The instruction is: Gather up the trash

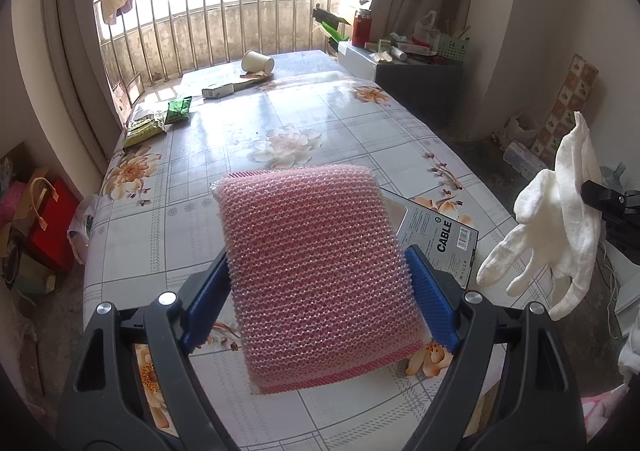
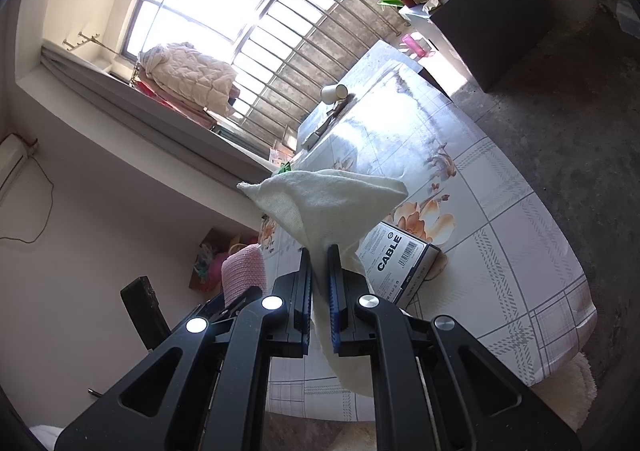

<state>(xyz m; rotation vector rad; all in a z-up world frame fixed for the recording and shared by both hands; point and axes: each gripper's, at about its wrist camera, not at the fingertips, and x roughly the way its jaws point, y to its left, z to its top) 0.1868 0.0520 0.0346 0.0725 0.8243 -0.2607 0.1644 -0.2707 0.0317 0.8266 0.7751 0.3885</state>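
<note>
My left gripper (image 1: 320,267) is shut on a pink mesh sponge (image 1: 316,271) and holds it above the floral table (image 1: 280,111). My right gripper (image 2: 319,251) is shut on a white cloth glove (image 2: 328,199), which also hangs at the right of the left wrist view (image 1: 560,219). A black and white cable box (image 1: 444,243) lies on the table under the sponge; it also shows in the right wrist view (image 2: 396,263). At the far end lie a tipped paper cup (image 1: 258,61), a small white box (image 1: 218,91) and green wrappers (image 1: 160,121).
A dark side cabinet (image 1: 416,71) with bottles and clutter stands at the back right. Bags and a red box (image 1: 52,223) sit on the floor left of the table. Window bars (image 1: 240,11) lie behind the table.
</note>
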